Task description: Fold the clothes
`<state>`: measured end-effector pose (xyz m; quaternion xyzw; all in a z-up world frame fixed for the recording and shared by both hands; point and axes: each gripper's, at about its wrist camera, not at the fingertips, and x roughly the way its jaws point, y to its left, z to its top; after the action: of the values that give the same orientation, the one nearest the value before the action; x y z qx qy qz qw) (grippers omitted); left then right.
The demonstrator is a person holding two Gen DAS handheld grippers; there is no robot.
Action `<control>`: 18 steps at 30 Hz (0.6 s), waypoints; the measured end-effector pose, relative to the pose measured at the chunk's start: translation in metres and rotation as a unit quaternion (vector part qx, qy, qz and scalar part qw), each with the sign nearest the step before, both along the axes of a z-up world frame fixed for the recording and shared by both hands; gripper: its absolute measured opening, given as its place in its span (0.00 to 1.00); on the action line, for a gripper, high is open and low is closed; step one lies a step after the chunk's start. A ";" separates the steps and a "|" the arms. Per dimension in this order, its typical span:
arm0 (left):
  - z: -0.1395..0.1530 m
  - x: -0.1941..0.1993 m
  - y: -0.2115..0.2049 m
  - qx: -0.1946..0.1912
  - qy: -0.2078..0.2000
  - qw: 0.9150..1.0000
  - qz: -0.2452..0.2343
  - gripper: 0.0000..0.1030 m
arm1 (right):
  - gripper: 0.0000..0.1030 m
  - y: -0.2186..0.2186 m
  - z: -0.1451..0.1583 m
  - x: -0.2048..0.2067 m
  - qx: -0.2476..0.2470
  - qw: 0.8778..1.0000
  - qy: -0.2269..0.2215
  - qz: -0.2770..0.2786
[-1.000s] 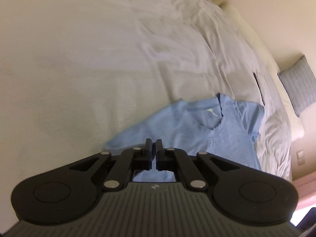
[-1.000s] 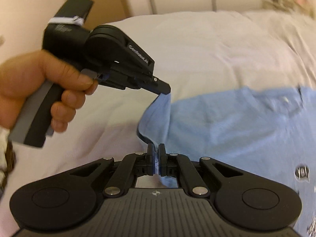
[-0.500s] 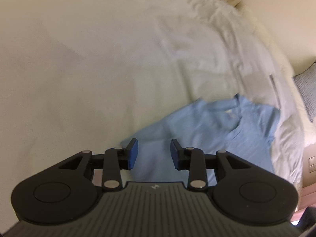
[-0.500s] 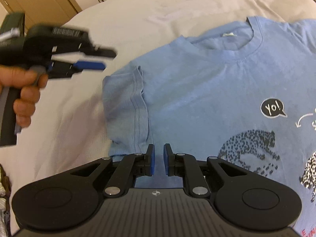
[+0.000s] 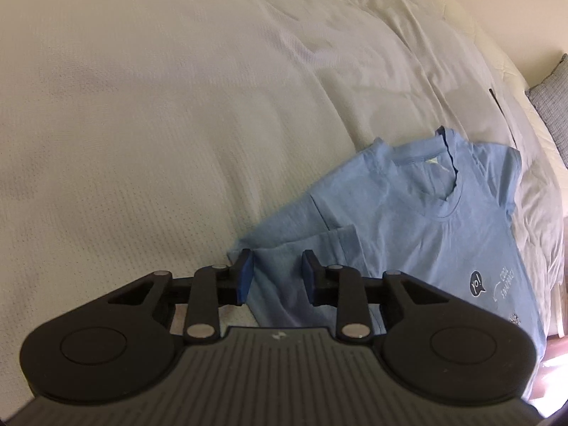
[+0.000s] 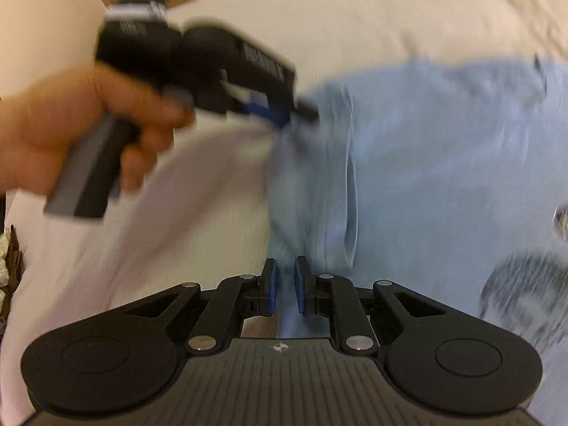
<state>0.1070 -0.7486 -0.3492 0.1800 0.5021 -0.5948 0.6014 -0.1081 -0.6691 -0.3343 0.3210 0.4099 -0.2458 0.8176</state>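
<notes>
- Blue T-shirt [image 5: 408,234] lies flat on the bed [image 5: 159,106], sleeve folded in, straight ahead of the left gripper [image 5: 277,271] – jaws closing, cloth between them, not pinched.
- Right gripper [image 6: 285,282] parted a little over the shirt's edge (blurry).
- White waffle-textured bedspread, grey pillow [image 5: 553,106] far right.

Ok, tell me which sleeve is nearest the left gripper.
The near sleeve, seen between the left gripper's closing jaws; the other sleeve lies beyond the collar.
</notes>
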 end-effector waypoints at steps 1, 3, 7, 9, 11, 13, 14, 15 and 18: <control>0.004 0.000 0.003 -0.002 -0.004 1.000 0.000 0.24 | 0.16 0.004 0.000 -0.002 -0.001 1.000 0.001 0.004; 0.015 -0.002 0.015 -0.006 -0.010 1.000 0.004 0.25 | 0.16 0.011 0.005 -0.008 0.001 1.000 0.001 0.009; 0.035 -0.017 0.049 -0.003 -0.020 1.000 0.010 0.26 | 0.16 0.016 0.028 -0.025 0.012 1.000 0.000 0.001; 0.041 -0.031 0.067 0.004 -0.031 1.000 0.005 0.26 | 0.16 0.016 0.039 -0.036 0.013 1.000 0.004 -0.012; 0.047 -0.046 0.081 0.012 -0.038 0.999 0.001 0.26 | 0.17 0.016 0.049 -0.048 0.010 1.000 0.011 -0.027; 0.052 -0.063 0.091 0.019 -0.037 0.999 0.001 0.27 | 0.17 0.013 0.060 -0.065 0.003 0.999 0.023 -0.048; 0.056 -0.071 0.095 0.022 -0.037 0.999 0.001 0.28 | 0.18 0.010 0.064 -0.074 -0.001 0.998 0.030 -0.059; 0.061 -0.081 0.097 0.022 -0.038 0.999 0.001 0.29 | 0.18 0.006 0.068 -0.083 -0.007 0.997 0.036 -0.071; 0.078 -0.110 0.099 0.020 -0.037 0.999 0.001 0.31 | 0.25 -0.003 0.087 -0.118 -0.024 0.992 0.049 -0.110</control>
<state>-0.0033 -0.6496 -0.2715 0.2135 0.4919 -0.5770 0.6160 -0.2261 -0.6719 -0.2476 0.3320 0.4060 -0.3593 0.7719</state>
